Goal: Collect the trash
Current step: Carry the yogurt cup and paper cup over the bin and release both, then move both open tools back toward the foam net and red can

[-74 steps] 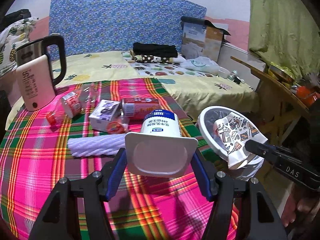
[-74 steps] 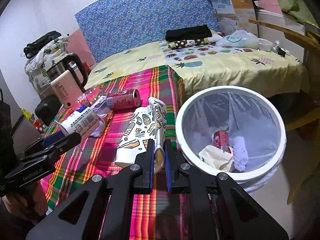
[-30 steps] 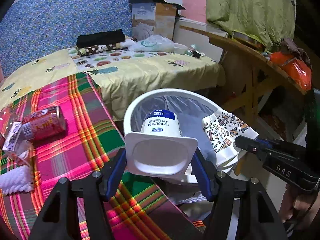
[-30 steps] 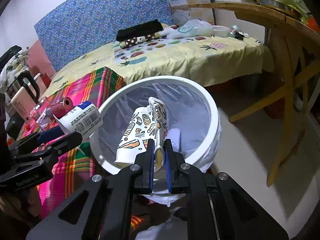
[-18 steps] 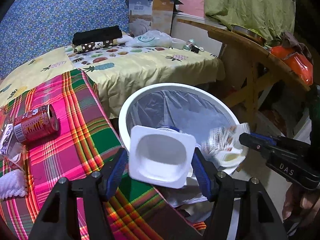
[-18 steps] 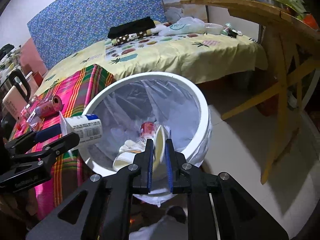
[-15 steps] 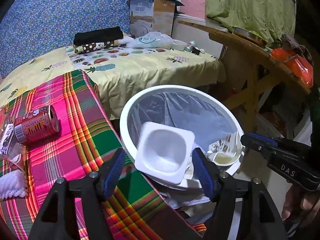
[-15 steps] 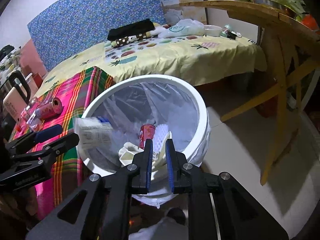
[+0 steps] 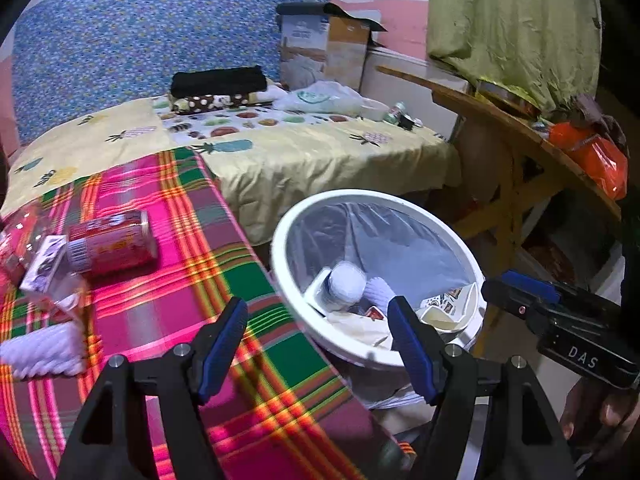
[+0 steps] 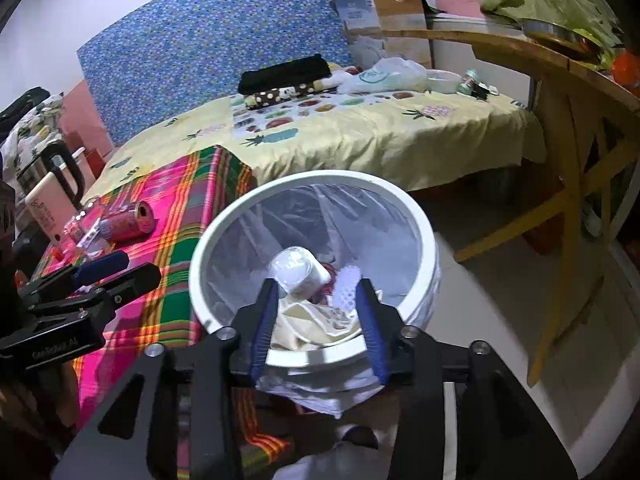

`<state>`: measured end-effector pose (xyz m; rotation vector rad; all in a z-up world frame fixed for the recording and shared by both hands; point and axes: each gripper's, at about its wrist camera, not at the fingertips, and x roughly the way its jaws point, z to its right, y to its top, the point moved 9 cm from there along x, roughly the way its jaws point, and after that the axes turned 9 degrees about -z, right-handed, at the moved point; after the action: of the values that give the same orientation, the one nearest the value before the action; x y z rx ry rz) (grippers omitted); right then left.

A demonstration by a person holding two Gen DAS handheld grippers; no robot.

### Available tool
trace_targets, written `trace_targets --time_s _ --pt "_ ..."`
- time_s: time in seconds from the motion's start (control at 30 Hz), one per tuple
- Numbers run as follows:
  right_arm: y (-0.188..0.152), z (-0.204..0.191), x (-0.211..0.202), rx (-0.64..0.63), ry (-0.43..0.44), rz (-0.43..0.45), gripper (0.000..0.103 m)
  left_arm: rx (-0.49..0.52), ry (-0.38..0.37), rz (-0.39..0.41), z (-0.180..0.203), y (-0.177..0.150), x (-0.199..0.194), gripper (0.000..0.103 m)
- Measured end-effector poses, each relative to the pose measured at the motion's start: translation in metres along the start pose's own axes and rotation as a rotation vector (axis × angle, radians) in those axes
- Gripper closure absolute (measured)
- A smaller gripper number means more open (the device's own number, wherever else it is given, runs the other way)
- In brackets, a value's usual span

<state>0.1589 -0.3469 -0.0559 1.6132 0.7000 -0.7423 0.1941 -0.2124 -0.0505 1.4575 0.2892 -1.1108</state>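
The white bin (image 9: 296, 216) with a clear liner stands beside the plaid-covered table (image 9: 256, 280). A white yogurt cup (image 9: 346, 280) lies inside it on its side, next to a patterned paper cup (image 9: 444, 300) and other trash. My left gripper (image 9: 318, 312) hangs open over the bin's near rim, holding nothing. My right gripper (image 10: 317, 288) is above the bin (image 10: 224, 236); its jaws are opening and grip nothing, and the yogurt cup (image 10: 296, 268) lies loose below them. Each gripper shows in the other's view: the right gripper (image 9: 516, 284) and the left gripper (image 10: 116, 268).
On the plaid cloth lie a red can (image 9: 112, 240), a small carton (image 9: 42, 264) and a white textured wrapper (image 9: 44, 350). A kettle (image 10: 48, 196) stands at the table's far left. A yellow-sheeted bed (image 9: 320, 152) lies behind the bin, and a wooden table (image 10: 560, 92) stands to the right.
Both grippers have let go. The yogurt cup dropped from the left gripper into the bin, and the patterned cup dropped from the right gripper, whose jaws spread apart.
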Motion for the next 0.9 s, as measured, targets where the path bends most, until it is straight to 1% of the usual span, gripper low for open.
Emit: trace_targets --time_s 0.23,0.43,0.63,0.9 --pt "-0.002 -0.024 -0.004 -0.043 0.05 0.006 0.059 -0.043 0.073 0.027 -0.023 -0.009 -0.023 0.029" --pt "-0.006 -0.045 -0.009 -0.077 0.097 0.003 0.059 -0.077 0.118 0.034 -0.041 -0.02 -0.039 0.029" --pt "-0.011 -0.068 -0.012 -0.125 0.133 -0.005 0.059 -0.111 0.152 0.05 -0.059 -0.034 -0.054 0.029" --pt "-0.016 -0.089 -0.011 -0.179 0.165 -0.03 0.059 -0.143 0.186 0.07 -0.079 -0.044 -0.069 0.03"
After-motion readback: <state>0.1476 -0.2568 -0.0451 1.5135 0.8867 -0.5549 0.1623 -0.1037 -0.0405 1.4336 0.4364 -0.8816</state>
